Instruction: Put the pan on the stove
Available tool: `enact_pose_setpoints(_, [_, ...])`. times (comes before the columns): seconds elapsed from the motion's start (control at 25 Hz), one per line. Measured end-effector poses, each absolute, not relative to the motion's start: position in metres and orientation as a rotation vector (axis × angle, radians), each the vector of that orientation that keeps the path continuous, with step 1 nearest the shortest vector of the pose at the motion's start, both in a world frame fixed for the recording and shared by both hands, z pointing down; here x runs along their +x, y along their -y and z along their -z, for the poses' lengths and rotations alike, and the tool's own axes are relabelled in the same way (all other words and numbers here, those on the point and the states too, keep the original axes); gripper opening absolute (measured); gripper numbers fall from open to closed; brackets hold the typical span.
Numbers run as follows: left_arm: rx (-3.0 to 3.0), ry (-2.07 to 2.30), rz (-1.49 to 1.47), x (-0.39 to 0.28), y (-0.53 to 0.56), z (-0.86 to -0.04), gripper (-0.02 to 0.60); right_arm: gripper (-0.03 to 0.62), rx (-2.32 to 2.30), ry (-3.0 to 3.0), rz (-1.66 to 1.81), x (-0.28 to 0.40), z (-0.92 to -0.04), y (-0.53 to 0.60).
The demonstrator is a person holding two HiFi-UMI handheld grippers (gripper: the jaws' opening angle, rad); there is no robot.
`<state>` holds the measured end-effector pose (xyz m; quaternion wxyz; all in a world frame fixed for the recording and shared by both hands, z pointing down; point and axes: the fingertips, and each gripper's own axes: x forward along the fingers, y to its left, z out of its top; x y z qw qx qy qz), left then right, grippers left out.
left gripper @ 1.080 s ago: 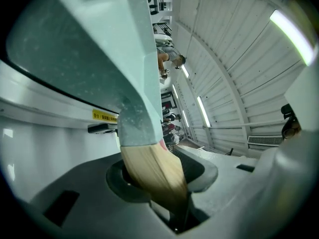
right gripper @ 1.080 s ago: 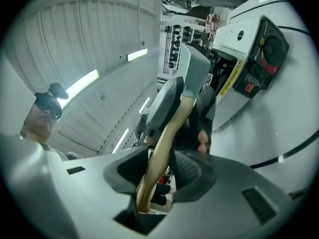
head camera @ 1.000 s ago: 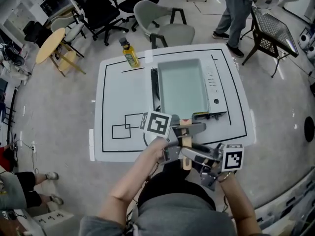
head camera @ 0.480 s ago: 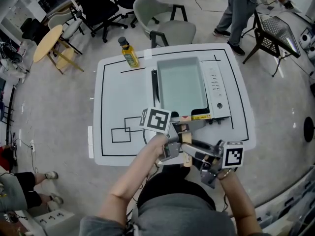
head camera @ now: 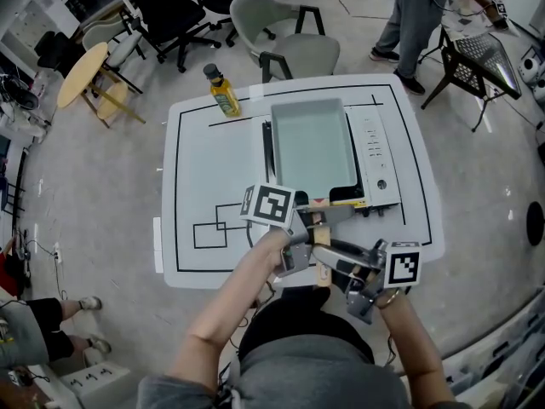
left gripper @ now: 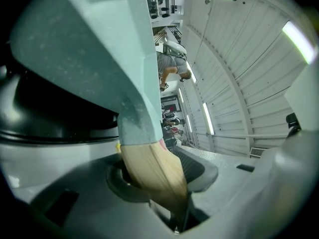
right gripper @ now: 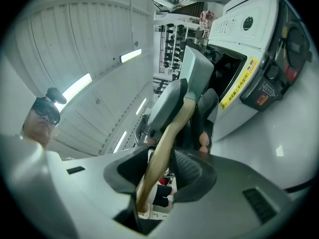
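A rectangular pale-teal pan (head camera: 311, 147) lies over the white stove (head camera: 375, 156) on the white table (head camera: 204, 160); whether it rests on the stove or hovers just above it I cannot tell. Its wooden handle (head camera: 321, 244) points toward me. My left gripper (head camera: 304, 233) is shut on the handle near the pan, and my right gripper (head camera: 338, 261) is shut on it nearer its end. In the left gripper view the handle (left gripper: 149, 166) runs between the jaws up to the pan body (left gripper: 99, 49), above the stove's dark top (left gripper: 50, 108). In the right gripper view the handle (right gripper: 164, 143) sits between the pads, beside the stove's front (right gripper: 254, 54).
A yellow bottle (head camera: 225, 92) stands at the table's far left corner. Black lines and rectangles (head camera: 213, 224) mark the tabletop. Office chairs (head camera: 285, 37), a round wooden table (head camera: 83, 75) and a black mesh stand (head camera: 481, 54) ring the table. A person (head camera: 415, 15) stands at the far right.
Both grippers have carried the pan slightly farther over the stove. Their hold on the handle is unchanged.
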<state>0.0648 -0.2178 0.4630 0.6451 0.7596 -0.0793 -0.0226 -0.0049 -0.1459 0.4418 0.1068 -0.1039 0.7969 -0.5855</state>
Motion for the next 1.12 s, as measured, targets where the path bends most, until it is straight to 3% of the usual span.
enact_pose_setpoints(1.12, [1.655, 0.188, 0.083, 0.064, 0.229, -0.461, 0.137, 0.149, -0.26, -2.232, 1.764, -0.001, -0.435, 0.156])
